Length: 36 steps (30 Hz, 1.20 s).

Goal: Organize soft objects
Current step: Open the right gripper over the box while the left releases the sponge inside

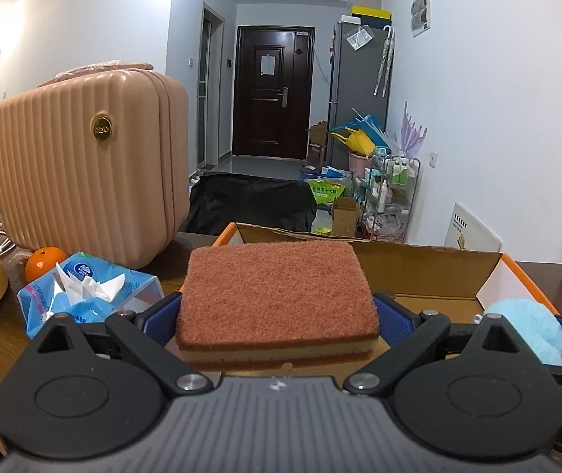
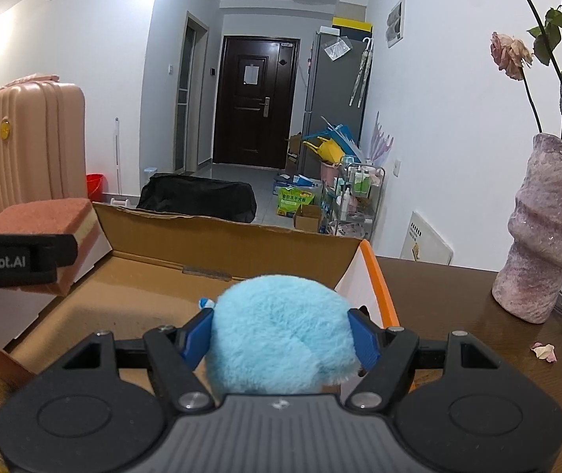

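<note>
While sponge (image 1: 277, 295) fills left tongs (image 1: 277, 315), pompom (image 2: 281, 331) fills right tongs (image 2: 281, 339).

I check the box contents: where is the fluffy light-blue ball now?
The fluffy light-blue ball sits in the right hand-held gripper, over the open cardboard box.

Sponge and blue puff over the box

The sponge (image 1: 277, 295) – rust-brown scouring top, tan foam beneath – sits level above the open cardboard box (image 2: 241, 248); the fluffy light-blue pompom (image 2: 282, 331) hangs above the box's inside, near its orange-edged wall.
</note>
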{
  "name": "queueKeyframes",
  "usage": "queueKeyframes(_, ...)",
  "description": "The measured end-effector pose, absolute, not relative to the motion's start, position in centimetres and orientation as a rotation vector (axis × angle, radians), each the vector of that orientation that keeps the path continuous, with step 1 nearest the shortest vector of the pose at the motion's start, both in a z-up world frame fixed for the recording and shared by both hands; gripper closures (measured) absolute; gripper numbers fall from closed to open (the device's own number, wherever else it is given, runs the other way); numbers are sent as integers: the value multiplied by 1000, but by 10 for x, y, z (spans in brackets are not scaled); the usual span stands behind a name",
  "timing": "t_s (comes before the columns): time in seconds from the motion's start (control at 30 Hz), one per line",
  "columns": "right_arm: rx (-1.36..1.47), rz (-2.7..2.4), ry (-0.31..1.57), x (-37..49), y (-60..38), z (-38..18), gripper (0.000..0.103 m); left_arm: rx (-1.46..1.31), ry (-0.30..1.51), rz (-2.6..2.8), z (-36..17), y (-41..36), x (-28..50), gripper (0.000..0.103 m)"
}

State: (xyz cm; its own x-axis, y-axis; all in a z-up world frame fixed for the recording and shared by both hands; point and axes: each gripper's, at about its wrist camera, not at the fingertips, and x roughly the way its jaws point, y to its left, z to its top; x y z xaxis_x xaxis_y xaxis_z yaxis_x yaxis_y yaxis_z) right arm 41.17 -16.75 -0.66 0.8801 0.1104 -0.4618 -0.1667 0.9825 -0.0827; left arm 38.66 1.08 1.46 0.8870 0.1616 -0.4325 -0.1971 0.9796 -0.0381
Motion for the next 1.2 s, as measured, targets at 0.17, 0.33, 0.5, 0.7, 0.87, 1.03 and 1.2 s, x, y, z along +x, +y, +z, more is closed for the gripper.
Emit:
queueKeyframes(0.17, -114, 146, 470, 411, -170, -6, 24, -85, 436, 187, 15, 12, 386, 2)
queueKeyframes(0.33, -108, 137, 465, 412, -172, -5, 5, -98, 443, 185, 15, 14, 386, 0)
queueKeyframes(0.5, -106, 134, 467, 411, -172, -5, 5, -128, 469, 190, 13, 19, 389, 0)
queueKeyframes(0.7, -103, 132, 464, 410, -174, -4, 5, -122, 459, 190, 13, 20, 388, 0)
queueKeyframes(0.87, -94, 127, 445, 405, -175, 1, 5, -126, 447, 197, 17, 18, 384, 0)
queueKeyframes(1.03, -84, 128, 421, 397, -176, 13, 3, -141, 424, 190, 25, 17, 376, 0)
queueKeyframes(1.2, -81, 121, 396, 386, -178, 26, 0, -163, 407, 182, 34, 17, 368, 0)
